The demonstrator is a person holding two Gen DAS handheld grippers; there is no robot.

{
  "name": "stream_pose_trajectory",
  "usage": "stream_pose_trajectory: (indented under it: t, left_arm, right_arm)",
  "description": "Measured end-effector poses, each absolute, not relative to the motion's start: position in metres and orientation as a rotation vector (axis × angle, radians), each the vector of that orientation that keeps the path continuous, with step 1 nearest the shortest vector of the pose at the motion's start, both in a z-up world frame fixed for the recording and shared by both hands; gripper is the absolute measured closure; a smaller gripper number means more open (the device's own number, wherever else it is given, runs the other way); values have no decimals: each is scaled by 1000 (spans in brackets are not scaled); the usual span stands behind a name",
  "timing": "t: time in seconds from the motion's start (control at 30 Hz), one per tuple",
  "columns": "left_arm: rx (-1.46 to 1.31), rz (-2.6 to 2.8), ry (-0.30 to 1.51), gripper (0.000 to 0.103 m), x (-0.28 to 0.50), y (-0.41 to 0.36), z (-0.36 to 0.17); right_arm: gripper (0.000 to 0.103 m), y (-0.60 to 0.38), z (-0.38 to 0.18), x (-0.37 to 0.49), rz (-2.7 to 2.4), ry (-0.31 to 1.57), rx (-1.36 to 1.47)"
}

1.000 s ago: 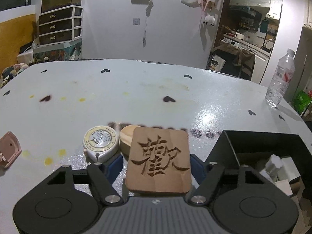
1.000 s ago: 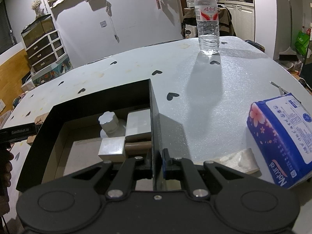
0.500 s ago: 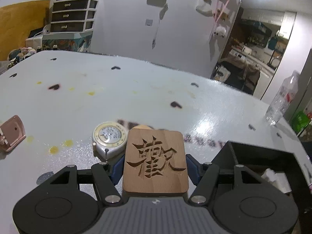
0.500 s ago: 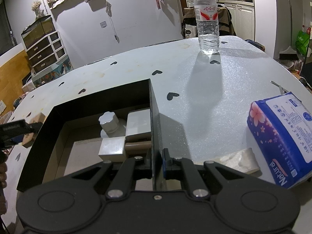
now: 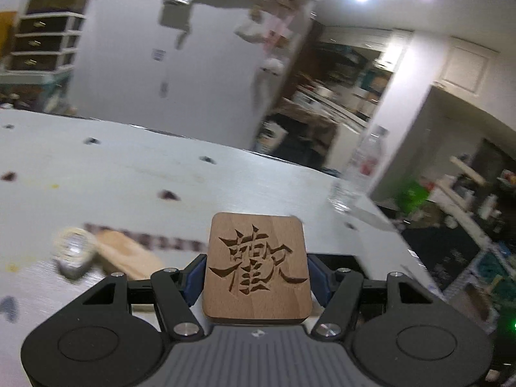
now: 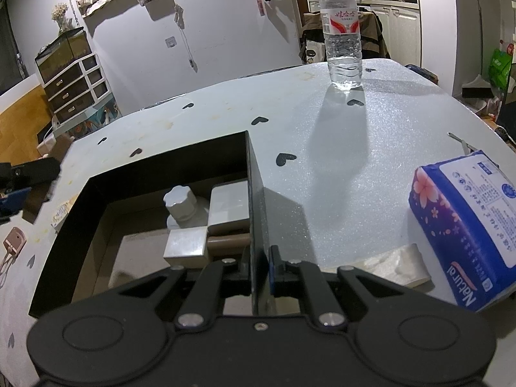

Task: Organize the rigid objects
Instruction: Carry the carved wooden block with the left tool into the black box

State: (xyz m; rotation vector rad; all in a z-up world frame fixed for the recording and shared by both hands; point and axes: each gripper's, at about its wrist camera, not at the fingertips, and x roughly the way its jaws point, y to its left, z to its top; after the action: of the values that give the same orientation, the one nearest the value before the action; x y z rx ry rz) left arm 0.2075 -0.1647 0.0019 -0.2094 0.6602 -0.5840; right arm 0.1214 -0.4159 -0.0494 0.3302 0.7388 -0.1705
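We clamp the wooden tile [image 5: 257, 266] flat in our left gripper [image 5: 257, 274], lifted off the table [image 5: 129, 174]; the black box [image 6: 256, 200] lies to its right, where our right gripper [image 6: 258, 269] pinches the near wall.

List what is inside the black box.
In the black box: a white knobbed cap, a white block, a silvery cube and a brown cylinder. The near wall and right gripper hide the rest.
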Motion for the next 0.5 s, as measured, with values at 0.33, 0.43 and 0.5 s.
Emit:
stream_pose_trajectory:
  t: [0.33, 0.43, 0.5]
  left_arm:
    - [-246, -508, 869, 38, 214, -220, -28]
    - [-213, -425, 849, 38, 217, -227, -31]
    - [-197, -403, 843, 38, 222, -230, -30]
  right_arm:
    - [93, -418, -50, 121, -163, 735, 336]
    - [93, -418, -51, 121, -156, 730, 342]
    - [92, -419, -52, 120, -151, 727, 346]
